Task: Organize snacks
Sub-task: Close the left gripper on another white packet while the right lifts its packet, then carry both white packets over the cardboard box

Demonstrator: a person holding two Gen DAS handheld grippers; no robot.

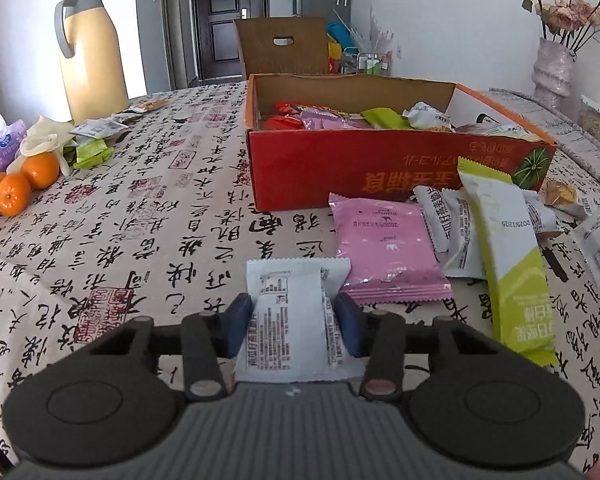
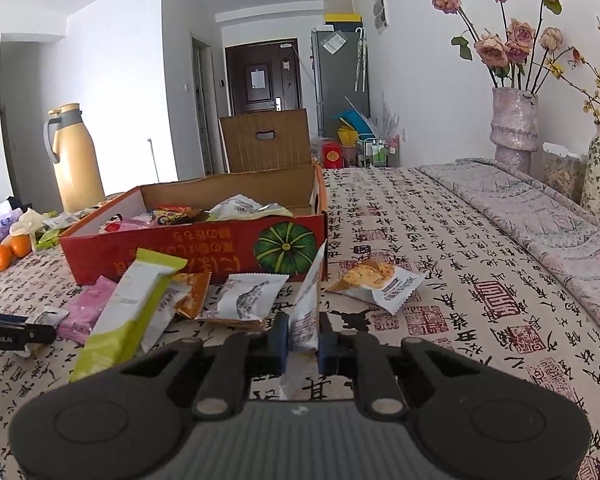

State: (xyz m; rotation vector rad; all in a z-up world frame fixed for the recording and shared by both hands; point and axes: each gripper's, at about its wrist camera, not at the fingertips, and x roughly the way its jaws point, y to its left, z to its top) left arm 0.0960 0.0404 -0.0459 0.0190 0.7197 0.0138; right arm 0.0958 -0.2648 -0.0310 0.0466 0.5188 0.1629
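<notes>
While the left wrist view looked over the left gripper, whose blue pads pinched a white snack packet flat across its width, the right wrist view showed the right gripper with its jaws pressed onto a second white packet held on edge. Both packets were in front of the red cardboard box, on the near side of it. Only the left view caught the pink packet lying whole just before the box, and only the right view showed the torn wrapper with a biscuit off the box's right corner, with the two vases of dried roses far beyond. A long green-and-white bar packet leaned before the box in both views. Left of the box sat three oranges and one cream thermos jug. Inside the box lay a jumble of wrappers, too mixed to count. A calligraphy-printed cloth covered the table; behind the box stood a dark door.
</notes>
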